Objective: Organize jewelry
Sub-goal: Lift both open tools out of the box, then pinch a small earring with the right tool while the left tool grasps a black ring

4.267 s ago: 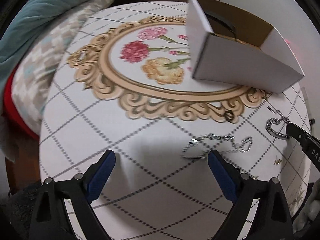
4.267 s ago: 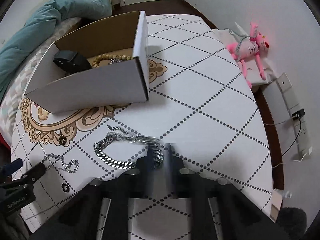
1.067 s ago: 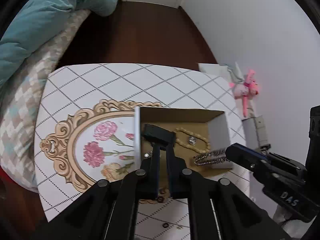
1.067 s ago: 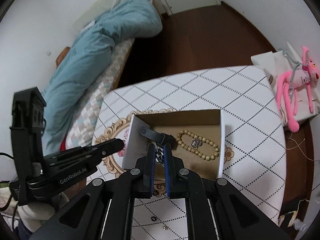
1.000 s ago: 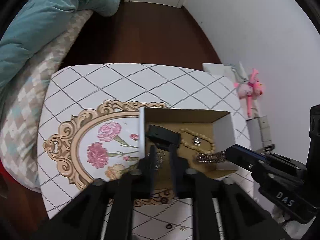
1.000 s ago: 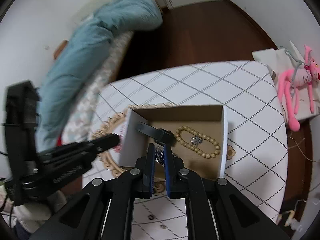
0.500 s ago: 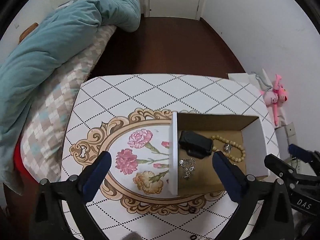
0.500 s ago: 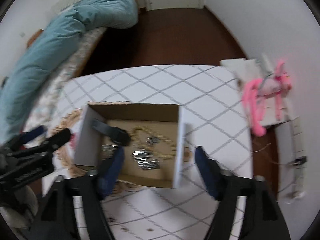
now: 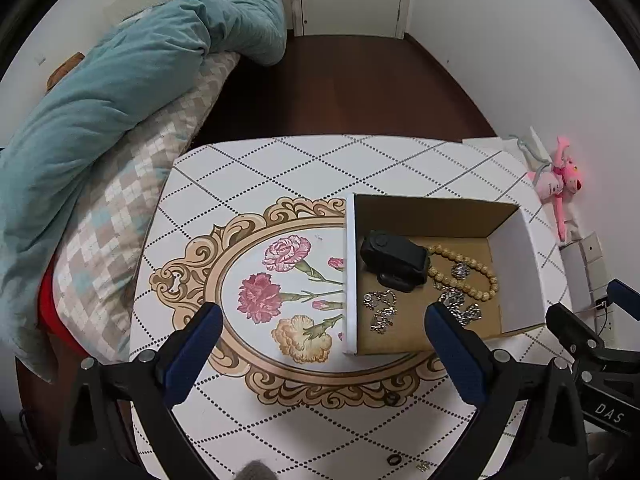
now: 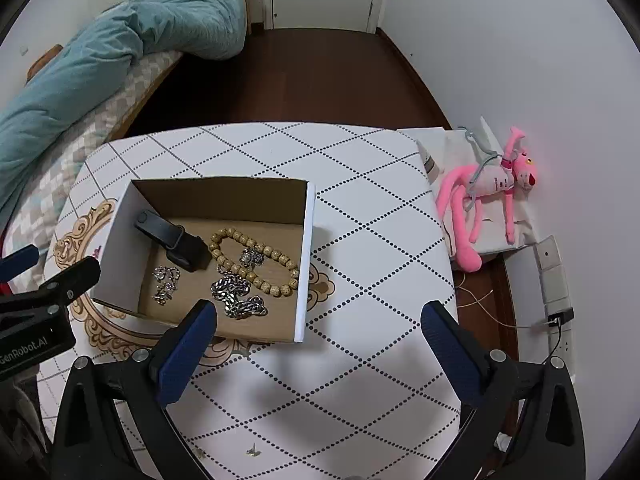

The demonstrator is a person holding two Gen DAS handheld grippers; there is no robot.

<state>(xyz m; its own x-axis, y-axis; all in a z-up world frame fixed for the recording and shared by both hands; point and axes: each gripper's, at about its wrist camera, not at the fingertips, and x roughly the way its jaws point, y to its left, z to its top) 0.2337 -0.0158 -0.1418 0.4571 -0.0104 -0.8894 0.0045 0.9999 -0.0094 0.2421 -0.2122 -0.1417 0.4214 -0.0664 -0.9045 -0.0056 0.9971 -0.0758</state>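
Note:
An open cardboard box (image 9: 524,256) (image 10: 306,240) stands on the table. Inside lie a black watch (image 9: 394,266) (image 10: 172,238), a wooden bead bracelet (image 9: 464,272) (image 10: 256,256), a heavy silver chain bracelet (image 9: 460,308) (image 10: 238,296) and a thin silver chain (image 9: 378,310) (image 10: 164,284). My left gripper (image 9: 322,328) is open and empty, high above the box's left wall. My right gripper (image 10: 318,320) is open and empty, high above the box's right wall. Small rings (image 9: 394,460) and earrings (image 10: 252,449) lie on the table's near side.
The table (image 9: 280,168) has a diamond-pattern cloth with a floral oval. A bed with a teal duvet (image 9: 120,80) is at the left. A pink plush toy (image 10: 492,188) lies on a low stand at the right, near the wall.
Both grippers opened over the box, dropped their chains into it and rose higher. The heavy bracelet and thin chain now lie in the box.

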